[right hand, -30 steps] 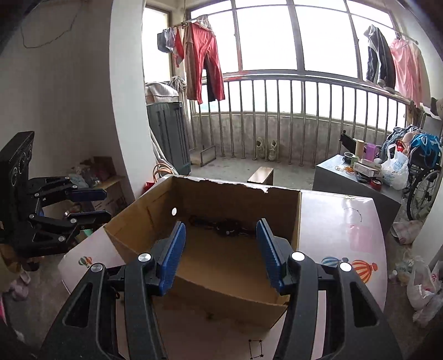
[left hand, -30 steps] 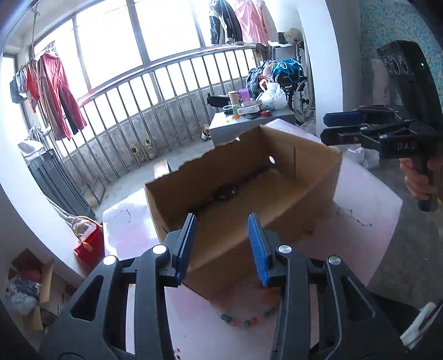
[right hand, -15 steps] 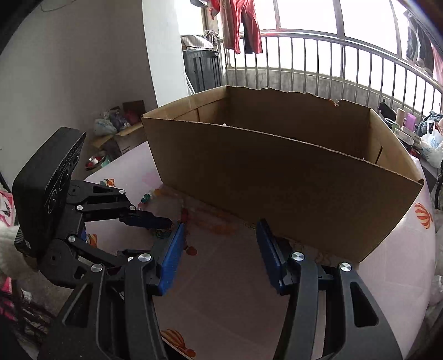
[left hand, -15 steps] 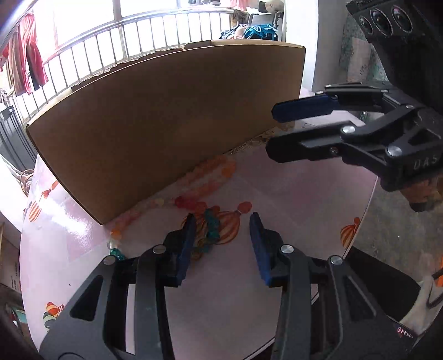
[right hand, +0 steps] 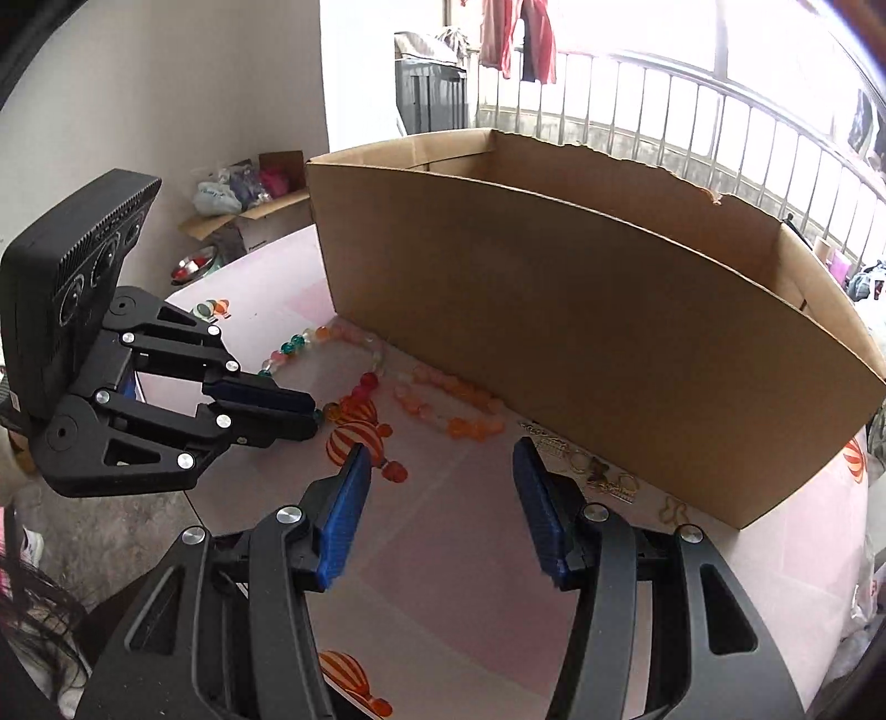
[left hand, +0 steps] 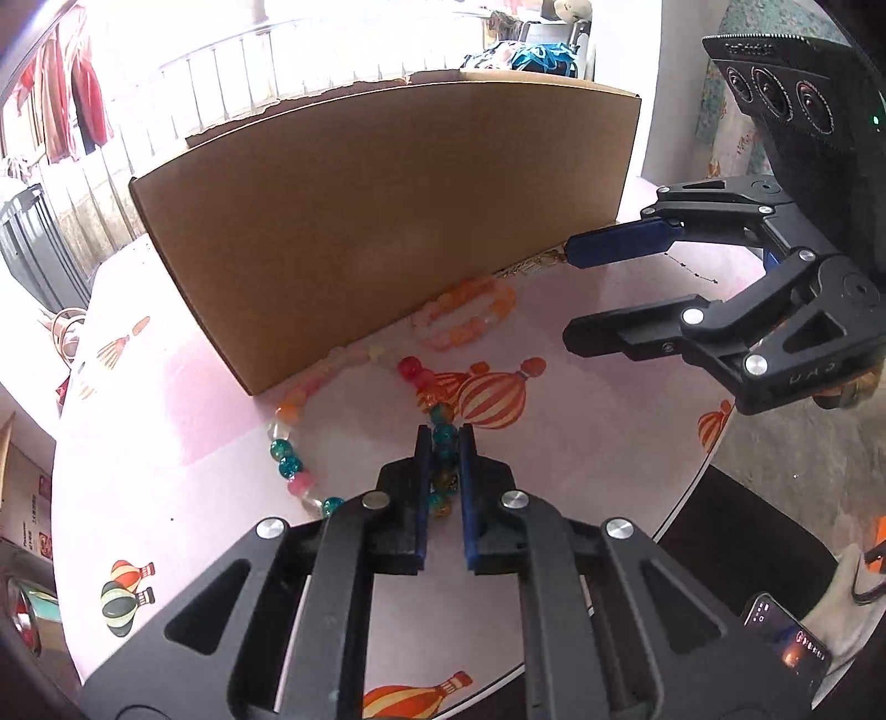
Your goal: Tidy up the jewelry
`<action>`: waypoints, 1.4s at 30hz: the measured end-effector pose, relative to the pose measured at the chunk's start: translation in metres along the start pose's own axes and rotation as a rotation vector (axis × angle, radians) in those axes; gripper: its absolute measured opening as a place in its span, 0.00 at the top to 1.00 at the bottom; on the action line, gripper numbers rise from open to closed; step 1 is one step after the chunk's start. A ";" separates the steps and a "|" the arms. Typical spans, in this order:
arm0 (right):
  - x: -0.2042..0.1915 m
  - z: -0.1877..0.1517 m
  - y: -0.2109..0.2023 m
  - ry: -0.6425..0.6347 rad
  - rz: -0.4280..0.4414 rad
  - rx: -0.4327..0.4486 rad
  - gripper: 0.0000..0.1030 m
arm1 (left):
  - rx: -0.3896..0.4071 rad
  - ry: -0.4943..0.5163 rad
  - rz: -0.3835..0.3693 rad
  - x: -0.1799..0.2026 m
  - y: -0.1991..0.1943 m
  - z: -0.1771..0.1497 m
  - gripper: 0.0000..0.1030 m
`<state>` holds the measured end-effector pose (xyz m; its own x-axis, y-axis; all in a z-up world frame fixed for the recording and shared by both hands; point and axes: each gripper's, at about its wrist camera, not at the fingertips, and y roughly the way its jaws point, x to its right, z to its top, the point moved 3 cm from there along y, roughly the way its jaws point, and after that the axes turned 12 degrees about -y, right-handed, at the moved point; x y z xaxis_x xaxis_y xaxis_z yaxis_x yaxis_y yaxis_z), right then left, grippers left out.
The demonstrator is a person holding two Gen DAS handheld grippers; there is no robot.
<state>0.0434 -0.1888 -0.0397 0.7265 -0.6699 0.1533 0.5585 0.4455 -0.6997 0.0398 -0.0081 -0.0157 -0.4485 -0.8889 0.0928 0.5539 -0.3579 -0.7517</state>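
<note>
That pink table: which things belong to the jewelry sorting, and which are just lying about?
Part of the job:
multicoloured bead necklace
orange bead bracelet
small metal trinkets
cardboard box

Just lying about:
phone
hanging clothes

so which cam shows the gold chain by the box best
The right wrist view: the gold chain lies in full sight beside the cardboard box. The left wrist view shows only a small far stretch.
</note>
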 end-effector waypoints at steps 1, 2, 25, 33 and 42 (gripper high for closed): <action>-0.003 0.001 0.001 -0.012 -0.005 -0.001 0.49 | -0.003 0.004 0.007 -0.001 -0.002 0.000 0.92; -0.005 0.004 0.002 -0.024 -0.007 -0.001 0.49 | -0.007 0.005 0.014 -0.002 -0.004 -0.001 0.92; -0.018 0.021 0.043 -0.024 -0.026 -0.121 0.91 | 0.052 -0.109 -0.011 -0.034 -0.044 -0.009 0.92; 0.000 0.023 0.004 0.054 -0.049 -0.035 0.91 | 0.103 -0.161 -0.052 -0.037 -0.060 0.005 0.92; 0.009 0.035 -0.039 0.076 -0.092 0.041 0.91 | 0.174 -0.175 -0.069 -0.035 -0.085 0.023 0.92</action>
<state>0.0427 -0.1911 0.0136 0.6397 -0.7514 0.1618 0.6385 0.4024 -0.6560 0.0245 0.0472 0.0598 -0.3694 -0.8912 0.2634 0.6455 -0.4499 -0.6171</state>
